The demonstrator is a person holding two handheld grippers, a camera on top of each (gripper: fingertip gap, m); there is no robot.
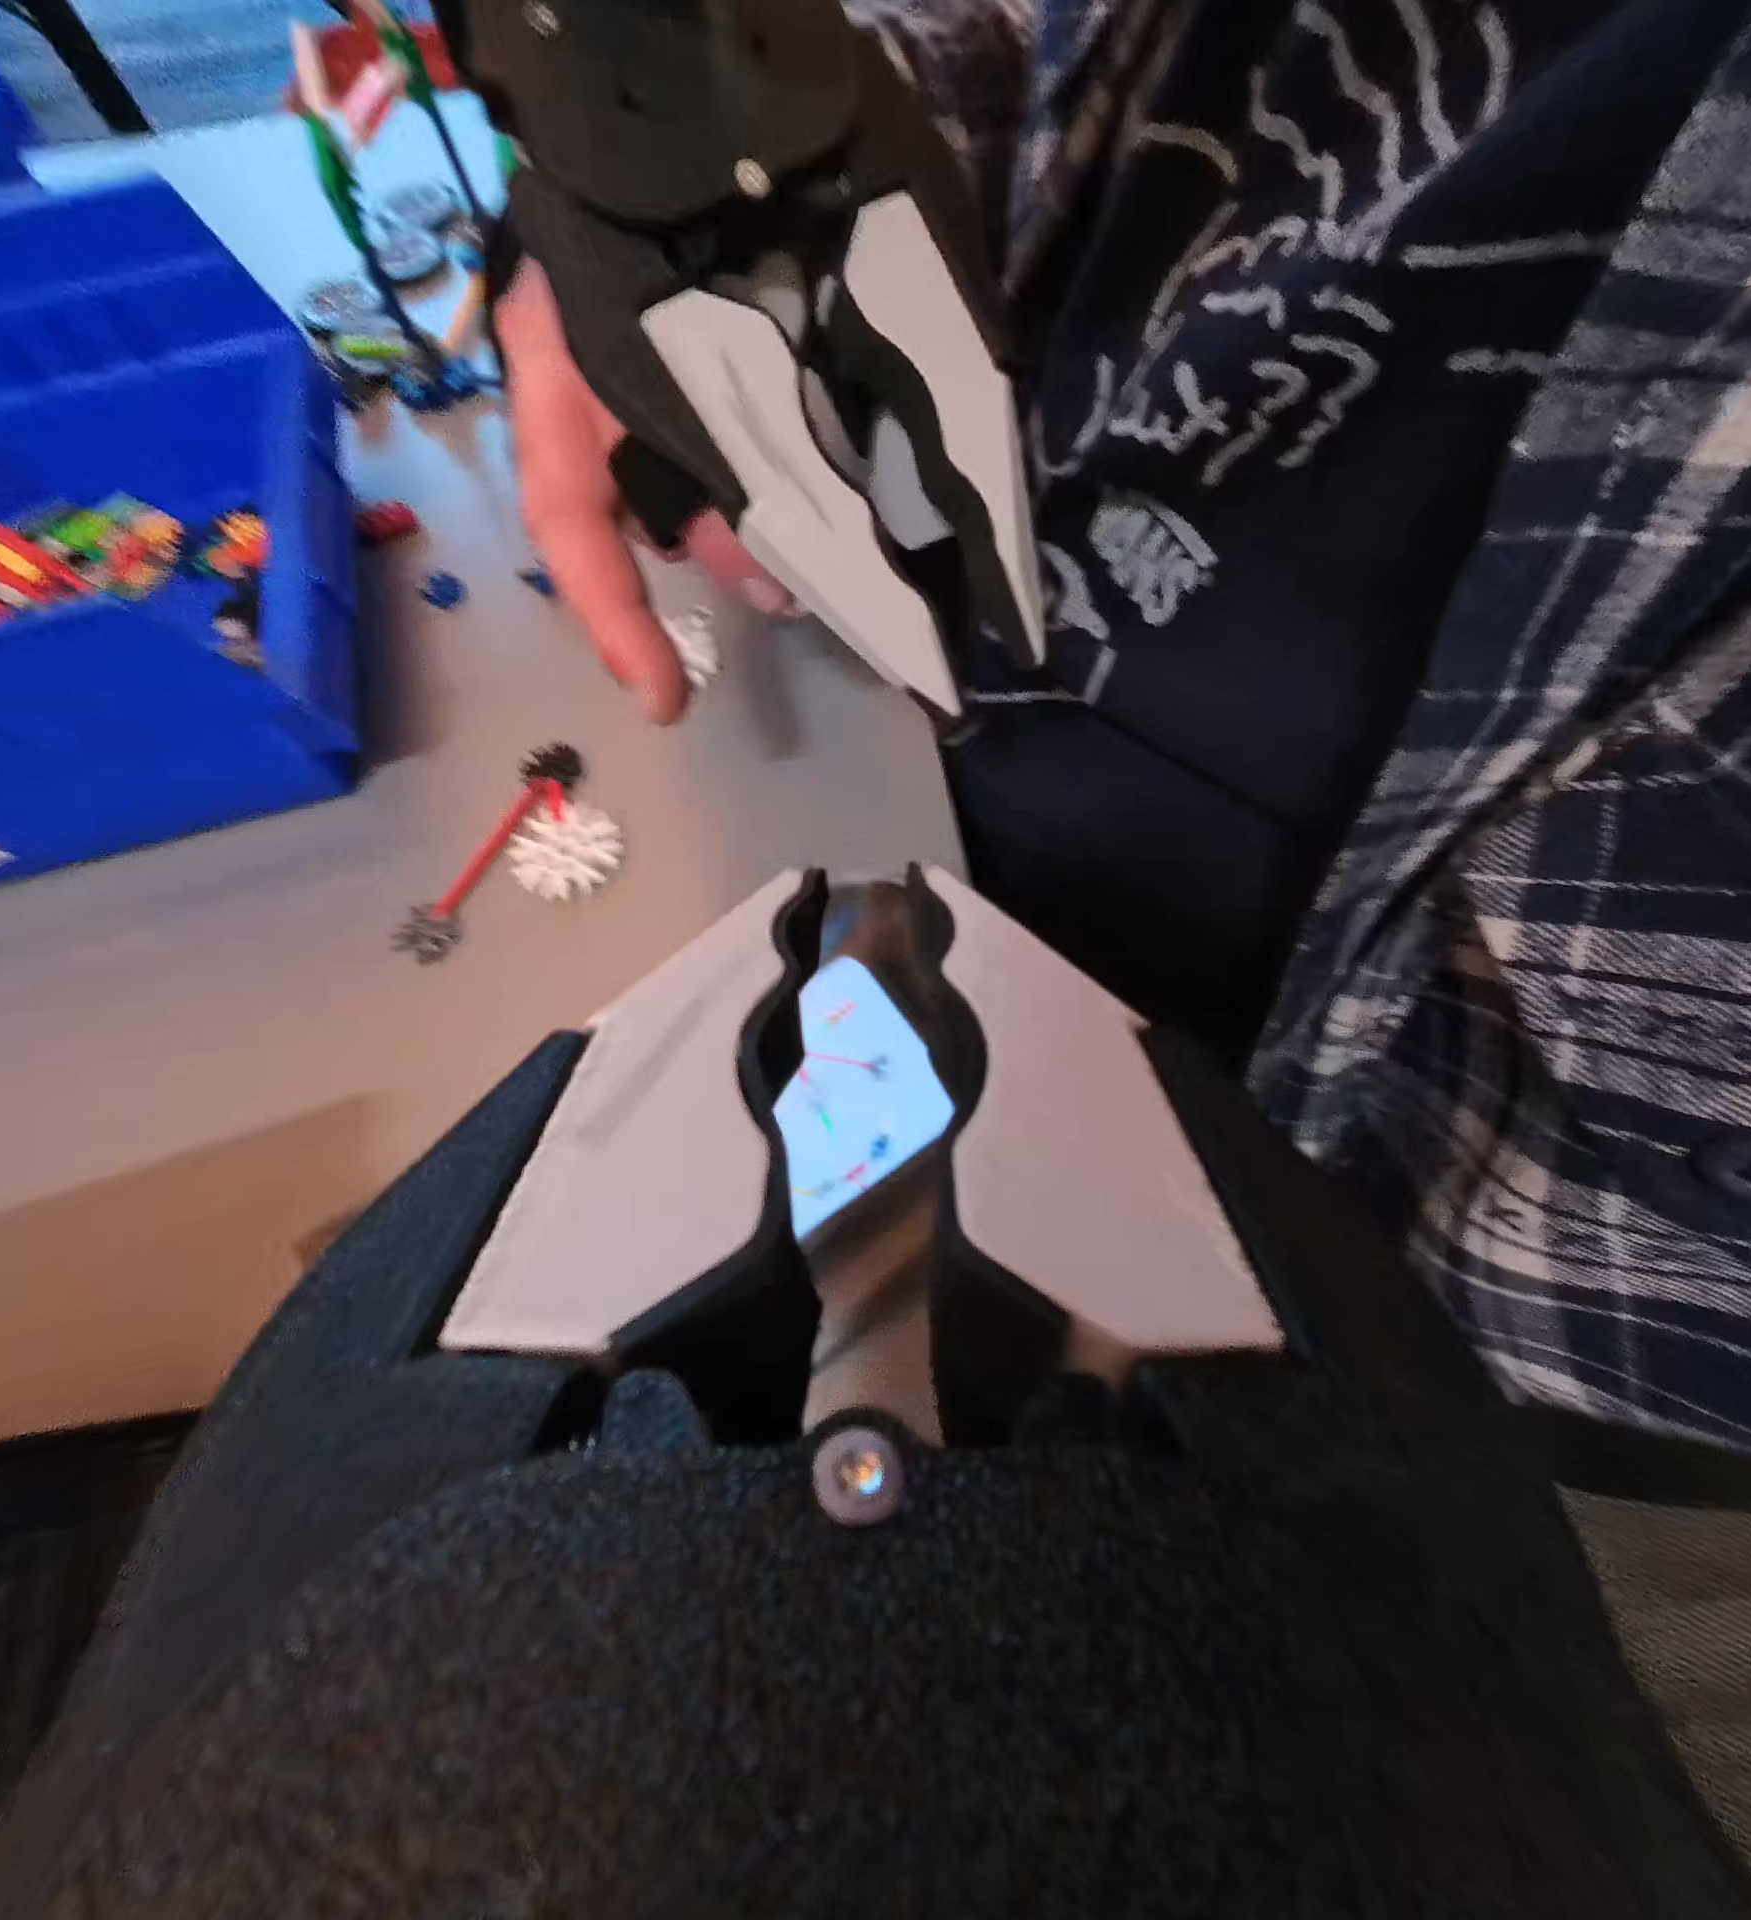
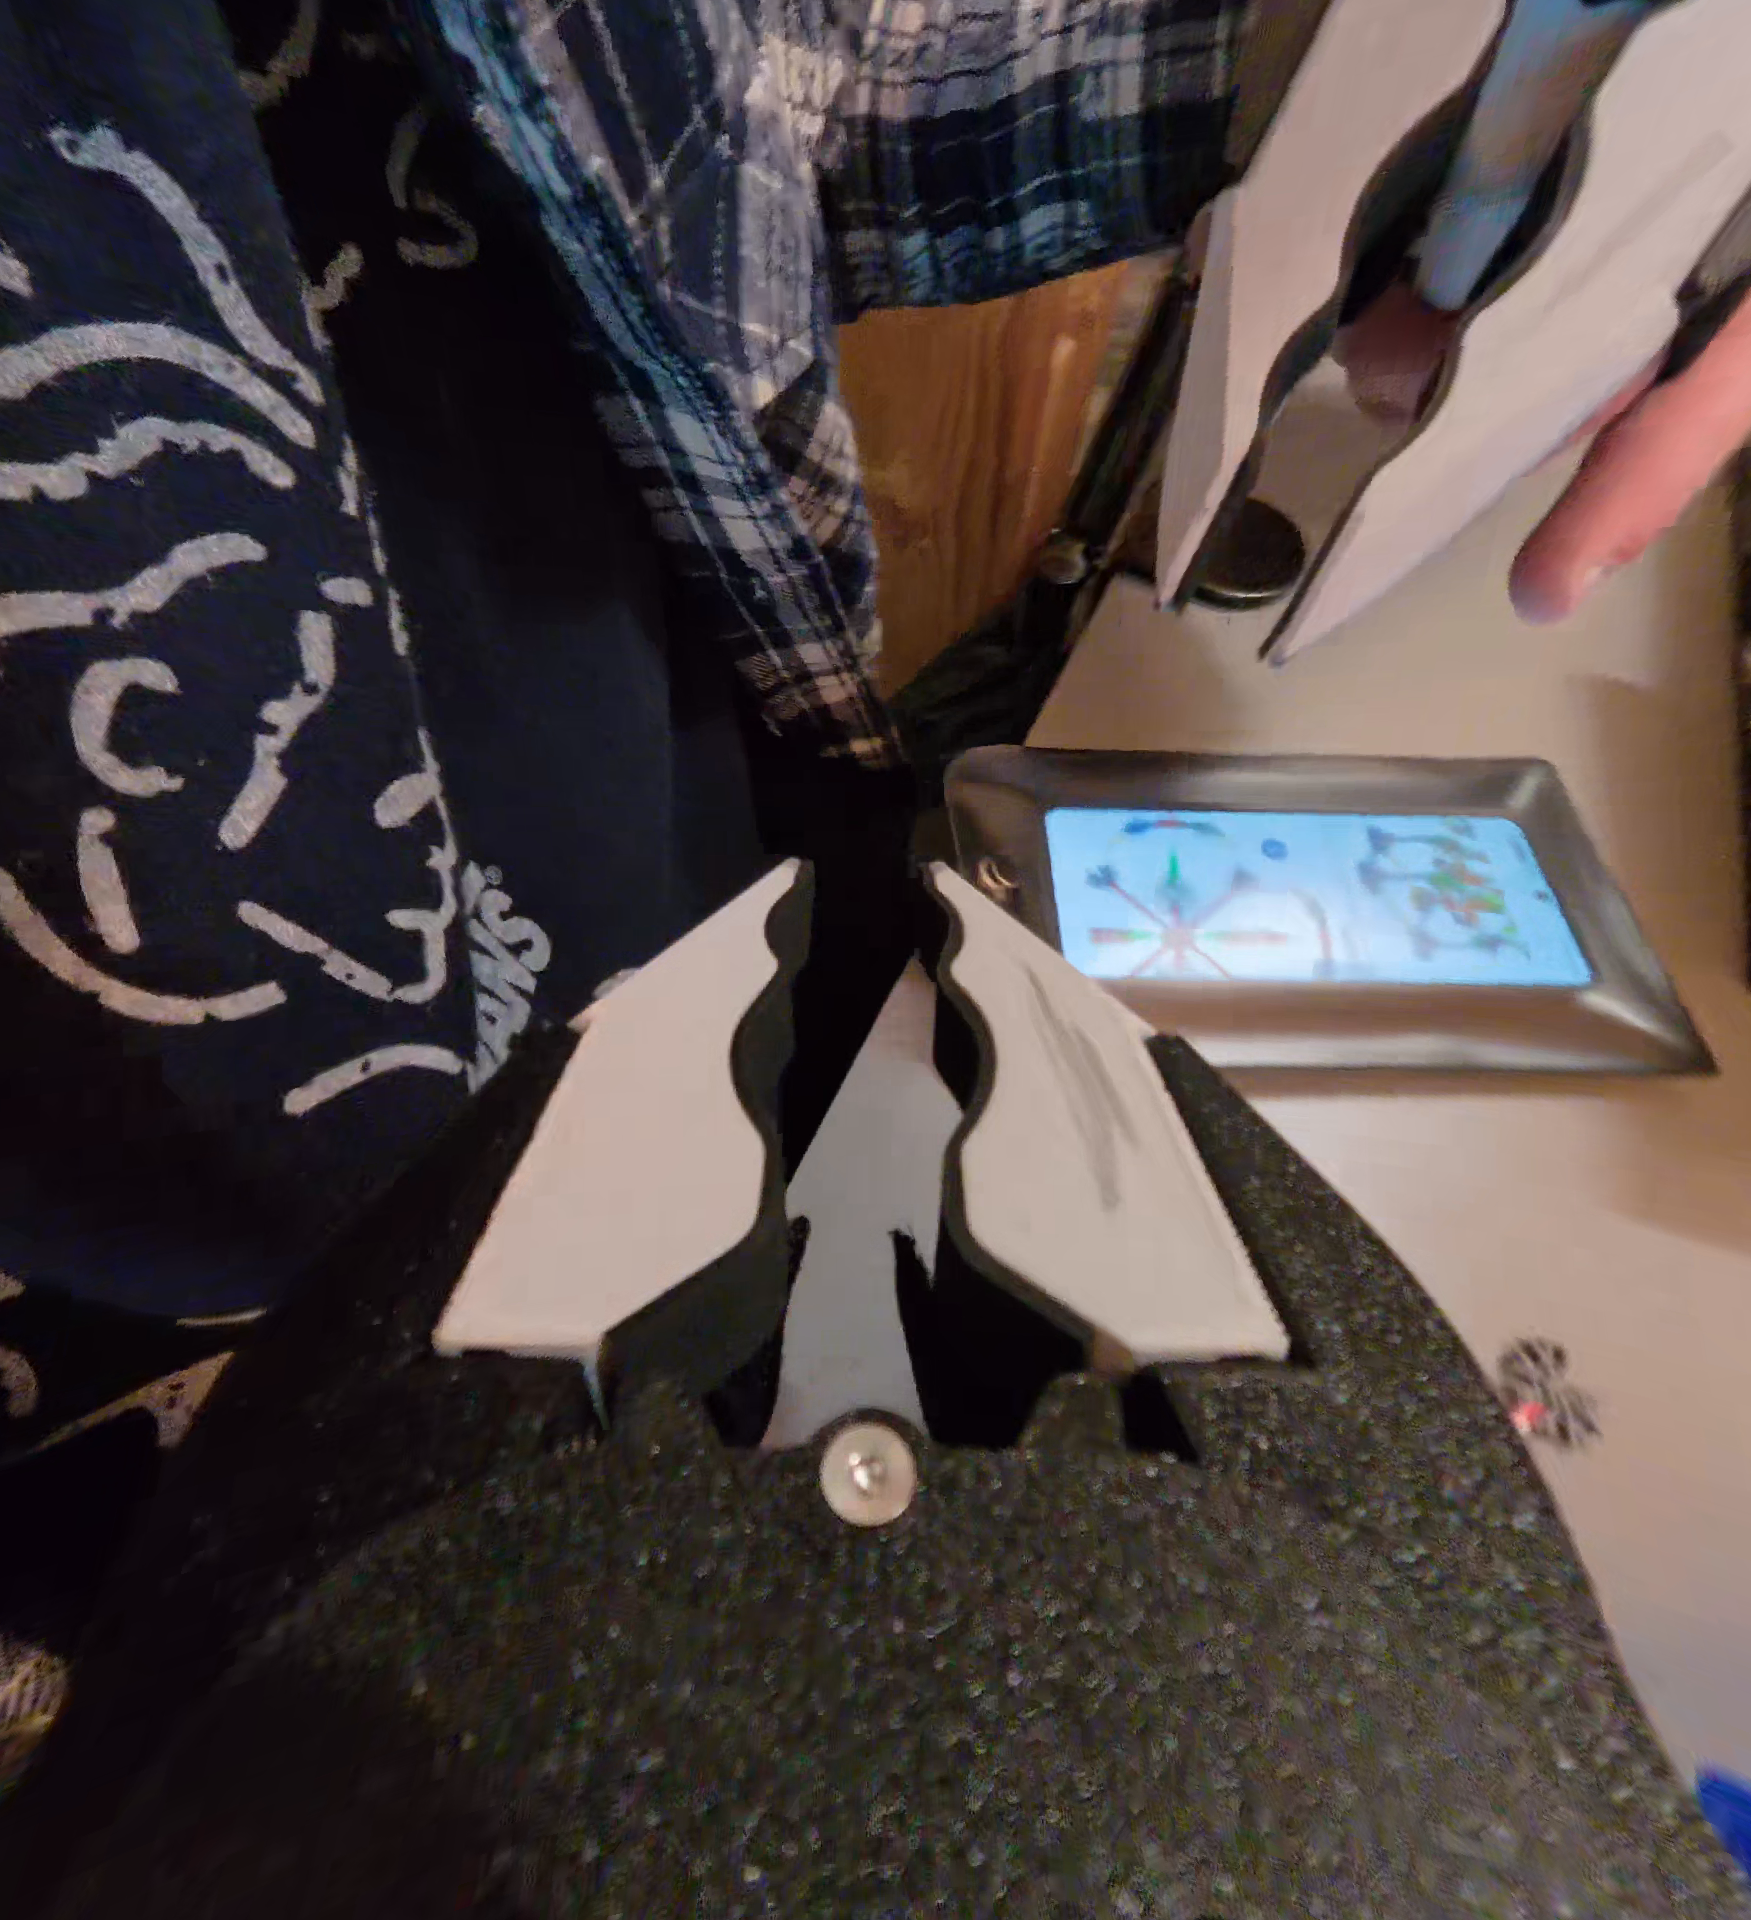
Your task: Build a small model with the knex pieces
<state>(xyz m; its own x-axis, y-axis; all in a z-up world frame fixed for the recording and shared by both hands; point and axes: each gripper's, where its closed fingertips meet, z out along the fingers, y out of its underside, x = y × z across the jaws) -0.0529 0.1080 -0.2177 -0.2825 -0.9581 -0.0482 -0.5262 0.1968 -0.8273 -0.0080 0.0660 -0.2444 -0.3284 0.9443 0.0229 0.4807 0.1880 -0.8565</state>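
A: Why do both claws hang above the desk (image 2: 1422, 1299)?
B: Neither holds anything. The left claw (image 1: 866, 883) is nearly closed and empty — through its gap I see only the lit tablet (image 2: 1307, 899), which lies flat near the desk edge, screen up. The right claw (image 2: 866, 883) is a little open, also empty, pointing toward the person's shirt (image 2: 175, 623).
A: And the toy pieces?
B: A red rod with a white snowflake connector (image 1: 566, 847) lies loose beside the blue bin (image 1: 123, 416) — nothing touches it.
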